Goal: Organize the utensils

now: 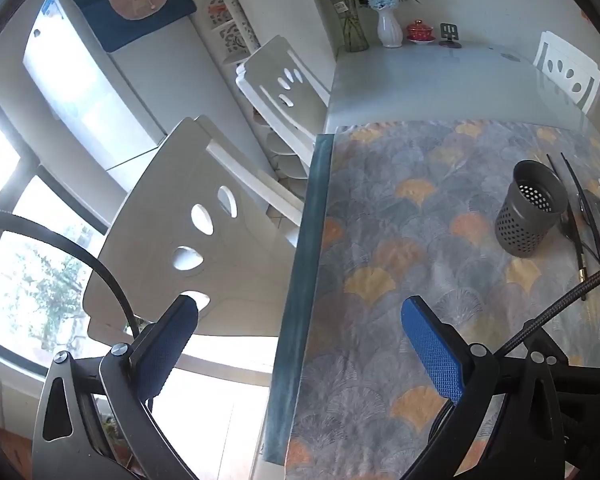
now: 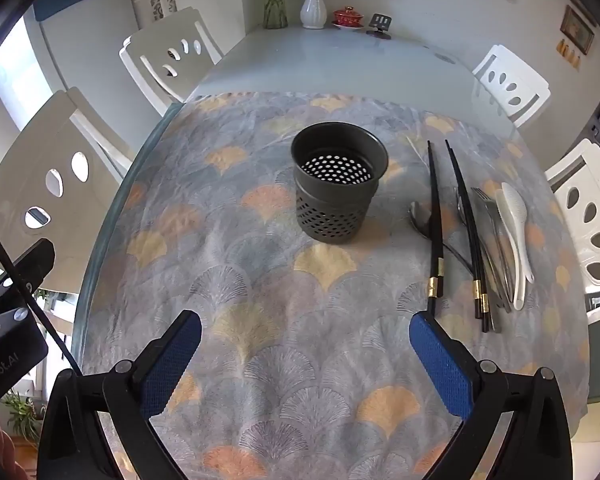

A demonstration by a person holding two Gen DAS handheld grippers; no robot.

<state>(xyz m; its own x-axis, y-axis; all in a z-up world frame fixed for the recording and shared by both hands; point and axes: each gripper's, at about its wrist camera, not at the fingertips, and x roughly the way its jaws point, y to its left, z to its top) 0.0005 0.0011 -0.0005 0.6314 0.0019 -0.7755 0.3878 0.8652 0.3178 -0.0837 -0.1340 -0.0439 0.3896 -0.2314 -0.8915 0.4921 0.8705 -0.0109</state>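
Black chopsticks [image 2: 436,224], with a metal spoon [image 2: 422,218], fork [image 2: 490,220] and white rice paddle [image 2: 514,232], lie flat on the surface [image 2: 260,300] ahead and to the right of the right gripper [image 2: 305,354] — long axes running away from it, handle ends nearest. An empty perforated holder [image 2: 338,184] stands upright just left of them. Both grippers are spread wide and hold nothing; the left gripper [image 1: 300,342] hovers at the surface's left edge, farther off, so the right looks better placed.
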